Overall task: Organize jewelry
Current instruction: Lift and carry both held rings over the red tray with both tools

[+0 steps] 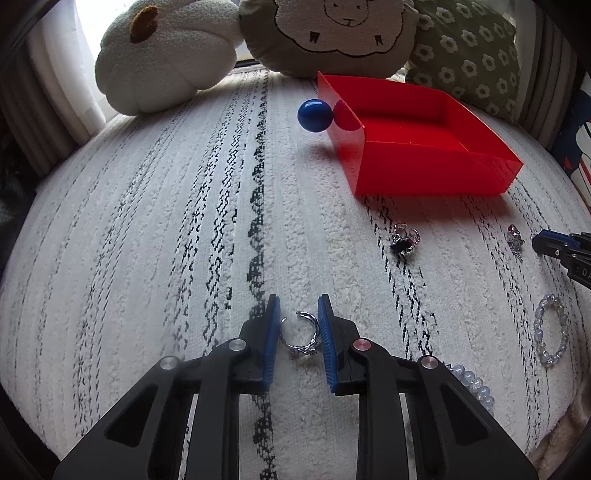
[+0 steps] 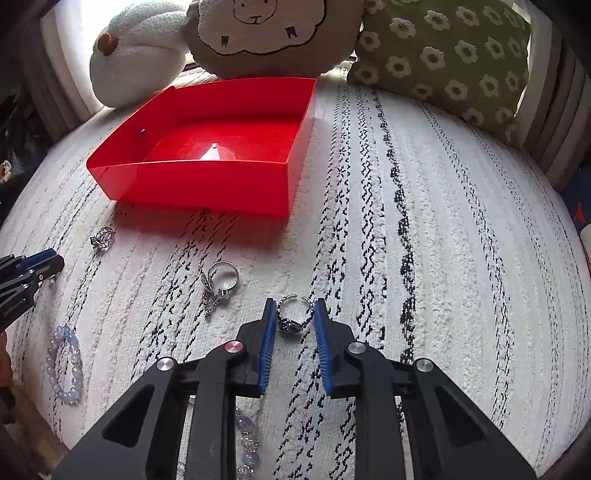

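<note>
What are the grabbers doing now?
Left hand-held gripper shut on silver ring. Right hand-held gripper shut on dark-stone ring. Red tray empty, path clear.

A home sitting corner: plush sheep cushion (image 1: 332, 33), flower-print cushion (image 2: 450, 62) and a woolly striped cover (image 1: 184, 221).

Red tray (image 1: 436, 173); blue ball (image 1: 315, 115). White rug (image 1: 147, 240) with black broken stripes. Black tools with blue pads (image 1: 272, 332). Silver rings (image 1: 301, 334) (image 2: 295, 314); pale blue beaded bracelet (image 2: 64, 363). Upper frame: white flower cushion (image 1: 166, 55) with brown centre; beige sheep cushion (image 1: 332, 33); green cushion (image 1: 465, 55) with white flowers.
</note>
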